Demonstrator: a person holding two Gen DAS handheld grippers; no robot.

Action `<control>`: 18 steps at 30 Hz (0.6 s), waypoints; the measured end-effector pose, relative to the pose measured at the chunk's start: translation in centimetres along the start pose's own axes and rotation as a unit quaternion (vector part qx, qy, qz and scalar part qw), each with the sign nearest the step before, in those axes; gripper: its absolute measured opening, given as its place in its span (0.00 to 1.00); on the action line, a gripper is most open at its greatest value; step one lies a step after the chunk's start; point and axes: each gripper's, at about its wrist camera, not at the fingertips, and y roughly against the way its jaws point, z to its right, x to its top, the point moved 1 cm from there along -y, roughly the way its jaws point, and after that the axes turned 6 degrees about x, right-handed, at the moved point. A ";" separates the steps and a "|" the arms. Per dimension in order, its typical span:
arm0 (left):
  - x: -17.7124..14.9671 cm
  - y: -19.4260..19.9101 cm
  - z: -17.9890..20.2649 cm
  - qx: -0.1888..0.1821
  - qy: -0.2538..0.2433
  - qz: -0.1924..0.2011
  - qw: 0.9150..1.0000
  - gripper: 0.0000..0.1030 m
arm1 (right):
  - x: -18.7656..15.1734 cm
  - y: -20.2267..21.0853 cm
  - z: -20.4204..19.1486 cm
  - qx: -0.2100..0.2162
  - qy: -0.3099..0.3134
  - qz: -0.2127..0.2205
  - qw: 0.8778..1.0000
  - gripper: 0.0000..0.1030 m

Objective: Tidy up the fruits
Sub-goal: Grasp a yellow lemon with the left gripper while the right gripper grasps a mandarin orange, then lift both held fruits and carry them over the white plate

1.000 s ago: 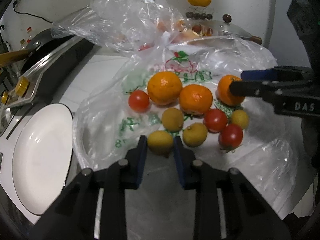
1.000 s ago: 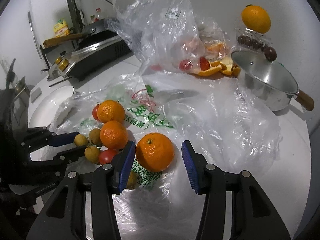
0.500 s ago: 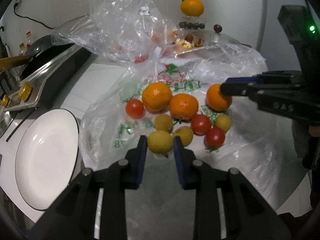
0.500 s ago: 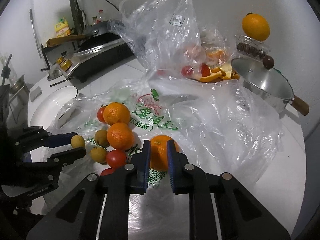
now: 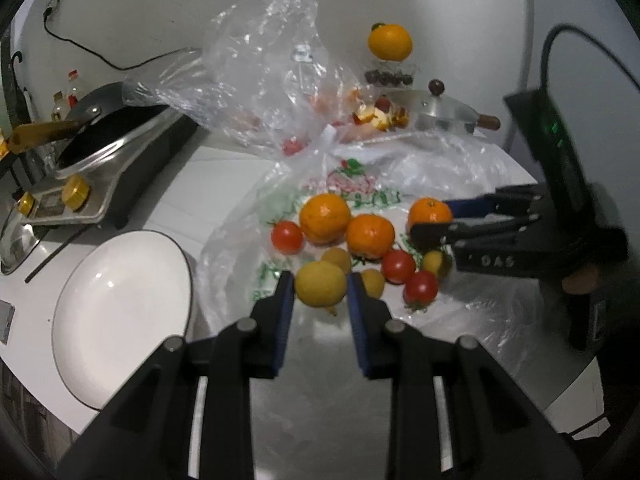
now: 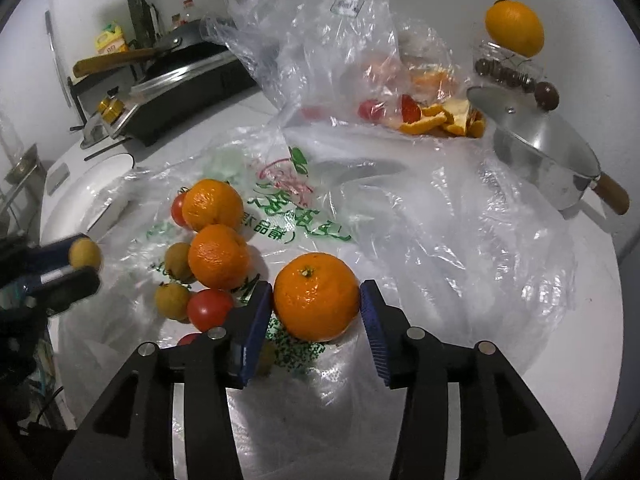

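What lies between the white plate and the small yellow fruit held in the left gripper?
Only crumpled plastic bag, seen in the left wrist view, between plate and fruit.

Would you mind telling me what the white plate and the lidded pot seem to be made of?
The white plate looks like glazed ceramic: glossy white with a thin dark rim. It might be melamine. The pot looks like polished steel, mirror-bright, with a brown, probably wooden handle.
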 end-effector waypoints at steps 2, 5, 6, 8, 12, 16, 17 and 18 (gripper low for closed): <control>0.1 0.4 -0.2 0.001 0.002 0.005 1.000 0.27 | -0.1 -0.3 -0.2 -0.002 0.005 -0.002 1.000 0.46; 0.3 0.9 -0.5 0.002 0.005 0.013 1.000 0.27 | -0.2 -0.2 -0.3 -0.002 0.009 0.002 1.000 0.45; 0.3 1.1 -0.6 0.002 0.005 0.014 1.000 0.27 | -0.2 0.0 -0.3 -0.002 0.009 0.004 1.000 0.45; 0.3 1.3 -0.7 0.002 0.006 0.017 1.000 0.27 | -0.1 0.4 -0.5 -0.003 0.009 0.009 1.000 0.45; 0.2 1.9 -1.1 0.002 0.008 0.024 1.000 0.27 | 0.1 1.6 -1.1 0.000 0.008 0.023 1.000 0.45; 0.0 2.8 -1.7 0.002 0.012 0.033 0.999 0.27 | 0.5 2.9 -2.3 0.003 0.013 0.037 0.999 0.45; -0.1 3.0 -1.9 0.003 0.013 0.034 0.999 0.27 | 0.6 3.2 -2.5 0.004 0.015 0.040 0.999 0.45; -0.2 3.2 -2.2 0.004 0.015 0.036 0.999 0.27 | 0.8 3.5 -3.0 0.006 0.018 0.045 0.999 0.45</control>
